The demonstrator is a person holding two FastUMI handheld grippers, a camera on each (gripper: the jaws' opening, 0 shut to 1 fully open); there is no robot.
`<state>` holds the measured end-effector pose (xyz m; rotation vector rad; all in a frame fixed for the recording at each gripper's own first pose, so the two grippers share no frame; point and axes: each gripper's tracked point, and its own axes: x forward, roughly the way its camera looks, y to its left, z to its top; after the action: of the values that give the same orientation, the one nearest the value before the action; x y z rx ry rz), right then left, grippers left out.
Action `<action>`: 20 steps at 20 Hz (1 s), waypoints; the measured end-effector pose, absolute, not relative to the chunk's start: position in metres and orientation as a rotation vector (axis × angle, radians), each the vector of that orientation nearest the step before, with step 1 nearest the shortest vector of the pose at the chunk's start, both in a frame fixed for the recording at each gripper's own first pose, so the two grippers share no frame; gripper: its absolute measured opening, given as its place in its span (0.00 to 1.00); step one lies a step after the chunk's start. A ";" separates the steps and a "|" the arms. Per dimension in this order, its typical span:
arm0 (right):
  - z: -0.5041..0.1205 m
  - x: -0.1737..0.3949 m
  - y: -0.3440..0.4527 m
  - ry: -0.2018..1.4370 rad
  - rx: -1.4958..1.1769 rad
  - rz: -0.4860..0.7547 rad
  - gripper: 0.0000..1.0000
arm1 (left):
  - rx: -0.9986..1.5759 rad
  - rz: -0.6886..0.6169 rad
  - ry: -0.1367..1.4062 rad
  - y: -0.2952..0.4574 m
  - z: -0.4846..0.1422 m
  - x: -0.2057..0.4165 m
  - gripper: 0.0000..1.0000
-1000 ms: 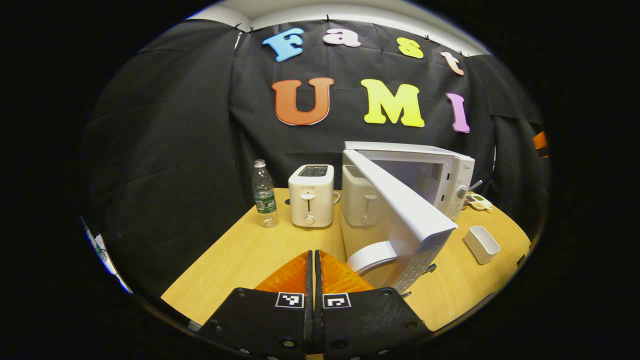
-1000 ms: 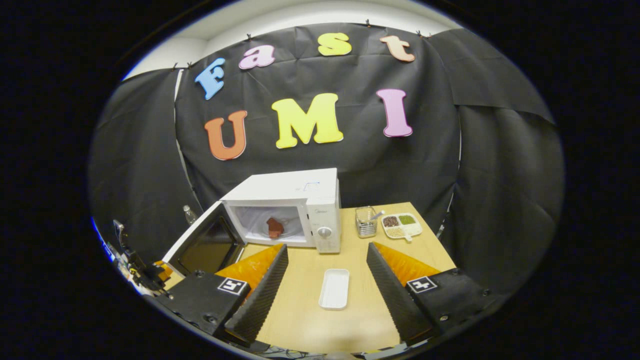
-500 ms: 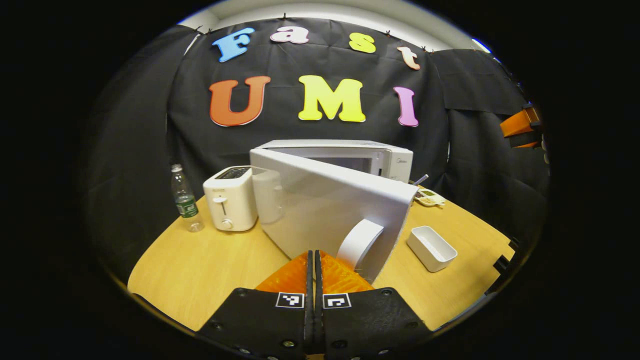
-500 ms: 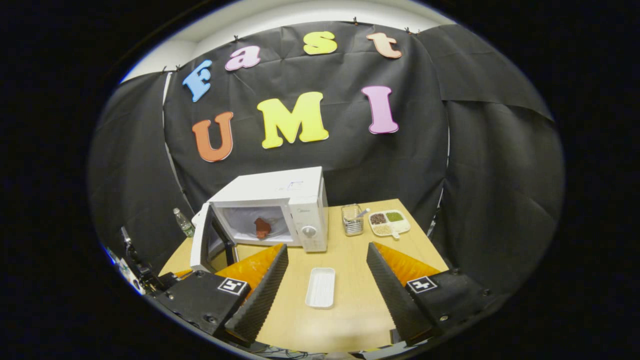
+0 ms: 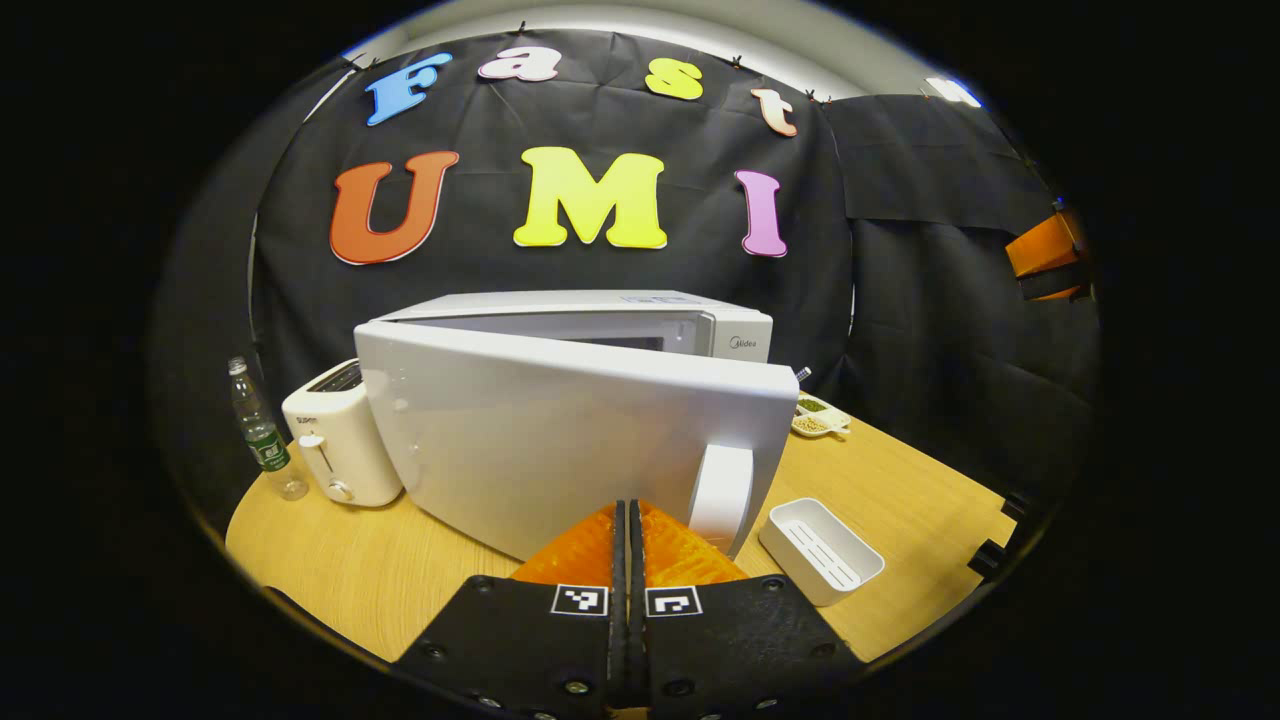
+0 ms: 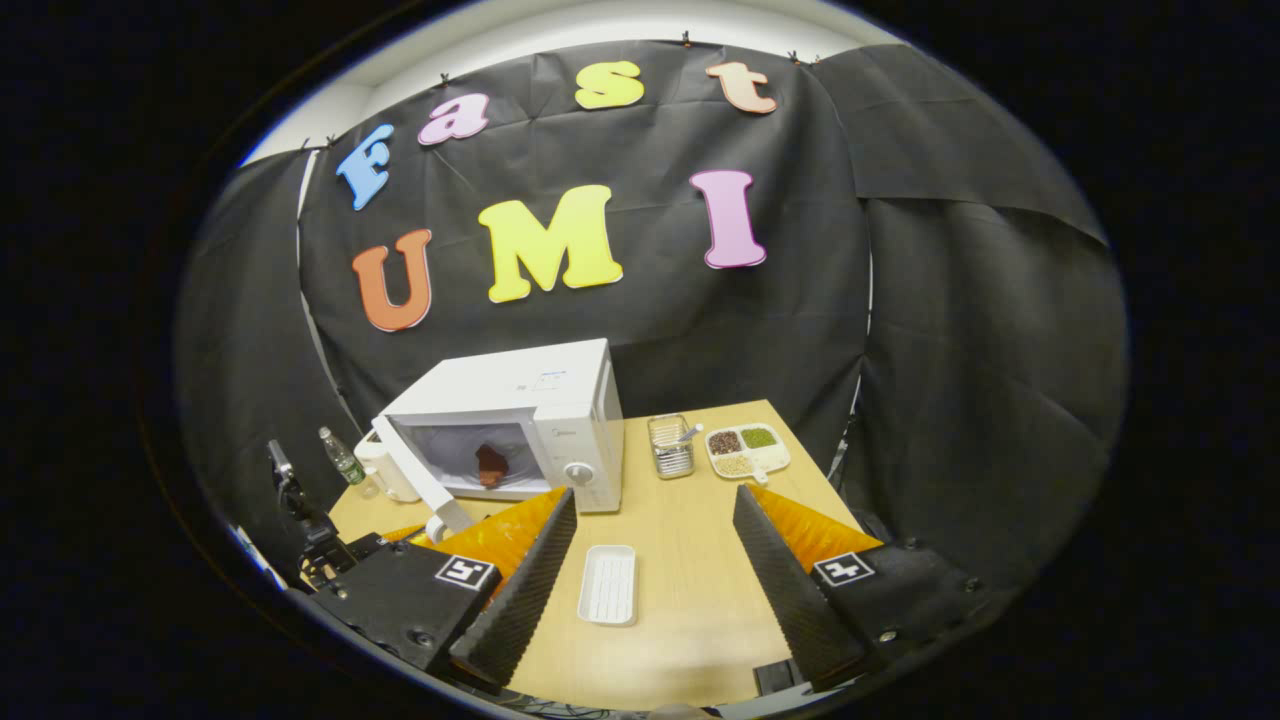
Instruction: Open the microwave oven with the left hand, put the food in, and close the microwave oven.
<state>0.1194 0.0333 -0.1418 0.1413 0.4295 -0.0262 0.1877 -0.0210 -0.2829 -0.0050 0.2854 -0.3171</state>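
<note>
Left gripper (image 5: 627,520), fingers together, sits at the half-open microwave (image 6: 520,420) door (image 5: 560,440), seemingly touching it; food (image 6: 489,464) lies inside; right gripper (image 6: 650,545) spread wide.

A: How is the left hand-held gripper (image 5: 628,505) built?
B: It has two black mounts (image 5: 520,640) side by side. Each carries a small square black-and-white marker (image 5: 580,600), with round screws (image 5: 575,686) along the lower edge.
A: And the right hand-held gripper (image 6: 655,491)?
B: It has the same black mounts, one marker apiece and screws near the corners. The inner faces of its fingers (image 6: 520,590) are finely ribbed.
</note>
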 end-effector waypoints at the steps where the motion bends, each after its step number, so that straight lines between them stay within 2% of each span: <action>1: -0.143 0.122 0.031 0.430 0.142 -0.033 0.92 | -0.003 -0.320 0.285 -0.025 -0.284 0.197 0.00; 8: -0.152 0.129 0.013 0.447 0.168 -0.077 0.92 | -0.020 -0.331 0.296 -0.049 -0.289 0.240 0.00; 9: -0.154 0.129 0.010 0.449 0.169 -0.082 1.00 | -0.019 -0.334 0.297 -0.052 -0.289 0.246 0.00; 10: -0.155 0.131 0.007 0.453 0.169 -0.088 1.00 | -0.017 -0.336 0.297 -0.056 -0.289 0.253 0.00; 11: -0.159 0.132 0.005 0.460 0.171 -0.093 0.92 | -0.015 -0.337 0.293 -0.060 -0.289 0.261 0.00; 20: -0.170 0.146 -0.017 0.493 0.173 -0.113 0.92 | -0.044 -0.315 0.312 -0.087 -0.297 0.314 0.00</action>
<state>0.1459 -0.0170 -0.1698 0.1735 0.4930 -0.1128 0.3136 -0.0868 -0.2972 -0.0441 0.3118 -0.3155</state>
